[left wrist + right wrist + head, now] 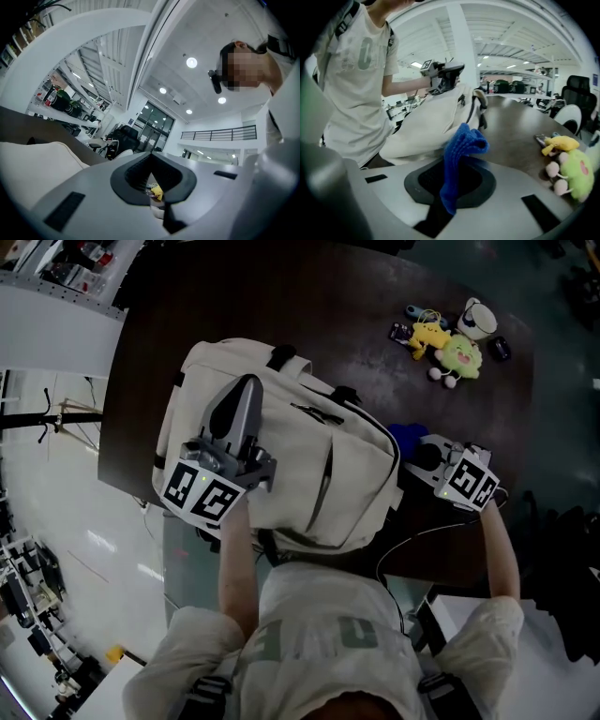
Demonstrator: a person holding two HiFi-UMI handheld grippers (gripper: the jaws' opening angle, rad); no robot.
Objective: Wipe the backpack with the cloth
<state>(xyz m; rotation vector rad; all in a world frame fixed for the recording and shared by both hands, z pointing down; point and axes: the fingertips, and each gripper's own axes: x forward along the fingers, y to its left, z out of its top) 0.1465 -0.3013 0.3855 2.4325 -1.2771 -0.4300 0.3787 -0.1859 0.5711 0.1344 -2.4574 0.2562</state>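
A: Right tool (449, 185), what state?
B: Clamped on the blue cloth (461, 147); the backpack (424, 124) lies just to its left on the tabletop (511, 136).
A: Left tool (246, 399)?
B: Closed, empty, over the backpack.

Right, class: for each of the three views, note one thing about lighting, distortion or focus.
Head view: dim, the dark table swallowing detail while the cream backpack stands out; edges bow. Left gripper view: ceiling lights glare, straight beams curve. Right gripper view: black corners, blue cloth fairly sharp, plush toys softer at the rim.
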